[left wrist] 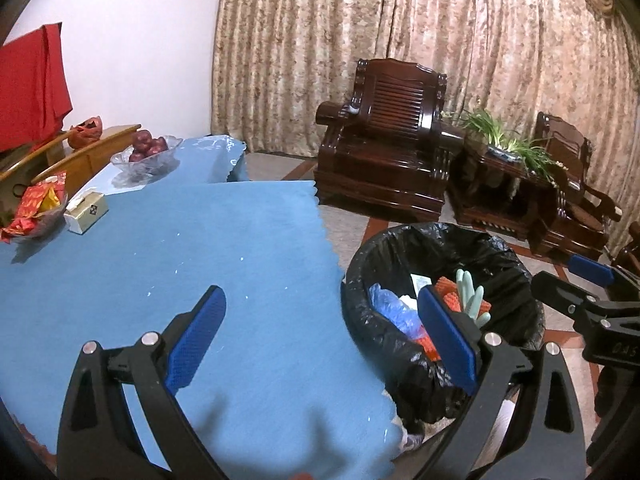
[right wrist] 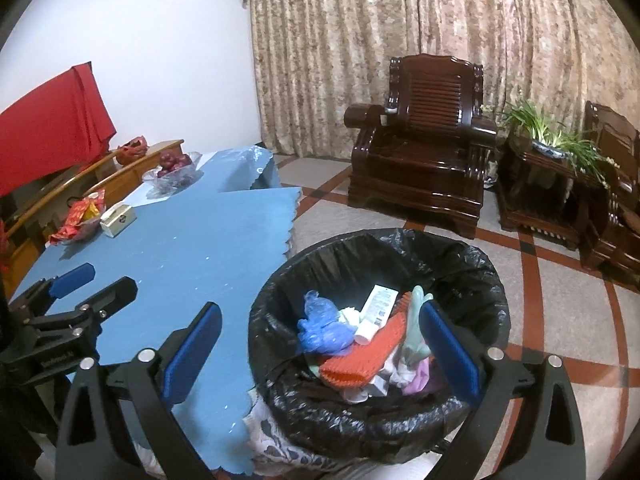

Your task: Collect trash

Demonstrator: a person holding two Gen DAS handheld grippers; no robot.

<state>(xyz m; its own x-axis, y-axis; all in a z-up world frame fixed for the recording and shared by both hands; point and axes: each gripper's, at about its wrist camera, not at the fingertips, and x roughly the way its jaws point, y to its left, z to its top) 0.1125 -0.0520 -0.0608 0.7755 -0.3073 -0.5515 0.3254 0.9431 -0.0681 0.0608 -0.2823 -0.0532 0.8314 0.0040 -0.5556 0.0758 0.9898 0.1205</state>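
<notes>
A bin lined with a black bag (right wrist: 472, 268) (left wrist: 360, 276) stands on the floor beside the blue-clothed table (right wrist: 192, 248) (left wrist: 240, 280). In it lie a blue plastic bag (right wrist: 320, 326), a white tube (right wrist: 376, 312), an orange ribbed piece (right wrist: 360, 354), a pale green glove (right wrist: 416, 320) and other scraps. My right gripper (right wrist: 320, 356) is open and empty above the bin's near rim. My left gripper (left wrist: 320, 340) is open and empty over the table's right edge. Each gripper shows in the other's view, the left in the right wrist view (right wrist: 92, 282), the right in the left wrist view (left wrist: 576, 276).
On the table's far left are a tissue box (left wrist: 86, 213), a dish of red-wrapped sweets (left wrist: 36, 208) and a glass bowl of red fruit (left wrist: 146, 152). Dark wooden armchairs (right wrist: 420, 160) and a plant stand (right wrist: 536, 184) line the curtain. Tiled floor lies between.
</notes>
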